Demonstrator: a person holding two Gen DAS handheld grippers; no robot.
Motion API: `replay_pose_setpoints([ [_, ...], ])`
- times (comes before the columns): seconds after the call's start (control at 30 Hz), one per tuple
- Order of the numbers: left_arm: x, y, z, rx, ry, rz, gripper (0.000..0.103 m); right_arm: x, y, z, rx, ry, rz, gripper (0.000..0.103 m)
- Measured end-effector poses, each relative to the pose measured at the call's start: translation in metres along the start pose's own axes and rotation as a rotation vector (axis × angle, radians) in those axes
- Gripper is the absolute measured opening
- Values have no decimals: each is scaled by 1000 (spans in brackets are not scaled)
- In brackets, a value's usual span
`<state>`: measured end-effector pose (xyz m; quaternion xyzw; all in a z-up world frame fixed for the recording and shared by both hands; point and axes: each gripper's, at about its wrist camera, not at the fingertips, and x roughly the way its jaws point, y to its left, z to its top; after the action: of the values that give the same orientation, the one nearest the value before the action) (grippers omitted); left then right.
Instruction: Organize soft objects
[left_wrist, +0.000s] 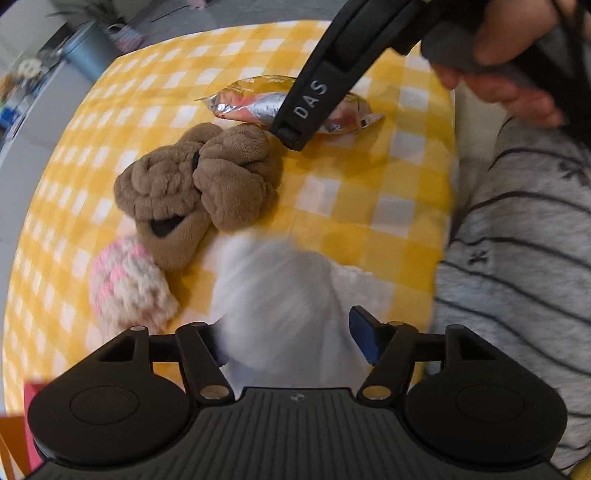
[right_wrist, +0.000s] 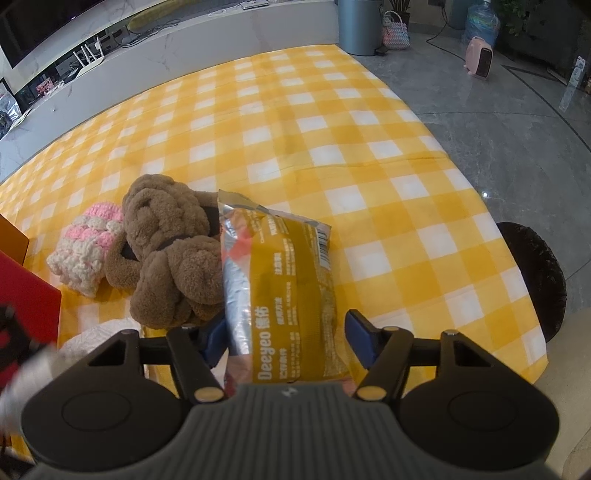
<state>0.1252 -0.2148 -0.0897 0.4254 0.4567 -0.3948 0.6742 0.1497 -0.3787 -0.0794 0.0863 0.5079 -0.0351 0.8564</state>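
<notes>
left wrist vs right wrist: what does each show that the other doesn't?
Left wrist only: the left tool open around a blurred white soft item, a striped sleeve, and the hand on the right tool.

Right wrist only: the right tool astride the snack bag, its right pad clear of it, plus a black stool, a pink heater and red boxes.

Both: snack bag, brown plush, pink-and-white knit, yellow checked cloth.

Yellow-checked tablecloth (right_wrist: 369, 155), grey bin (right_wrist: 360, 26), pink heater (right_wrist: 479, 57), woven basket (right_wrist: 396, 31), water jug (right_wrist: 483, 22) on grey floor (right_wrist: 498, 122).
</notes>
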Motion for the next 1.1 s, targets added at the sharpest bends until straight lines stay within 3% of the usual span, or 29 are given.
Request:
replay_pose_setpoints([
  [0.1, 12, 13, 3, 22, 32, -56, 94, 0, 1, 0, -8, -1, -5, 65],
  [0.2, 23, 25, 8, -22, 100, -145, 99, 0, 3, 0, -16, -1, -8, 65],
  [0.27, 27, 24, 12, 8, 132, -176, 103, 0, 3, 0, -18, -1, -9, 65],
  [0.47, 43, 4, 25, 151, 235, -136, 103, 0, 4, 0, -23, -2, -14, 65],
  [0.57, 50, 1, 35, 169, 282, -119, 103, 0, 4, 0, -25, -3, -14, 65],
  [0.67, 61, 5, 46, 164, 328, -138, 103, 0, 4, 0, -26, -4, -16, 65],
  [1.0, 80, 20, 54, 122, 348, -179, 103, 0, 4, 0, -28, -5, -12, 65],
  [1.1, 80, 24, 53, 82, 365, -180, 103, -3, 4, 0, -31, -12, 3, 55],
])
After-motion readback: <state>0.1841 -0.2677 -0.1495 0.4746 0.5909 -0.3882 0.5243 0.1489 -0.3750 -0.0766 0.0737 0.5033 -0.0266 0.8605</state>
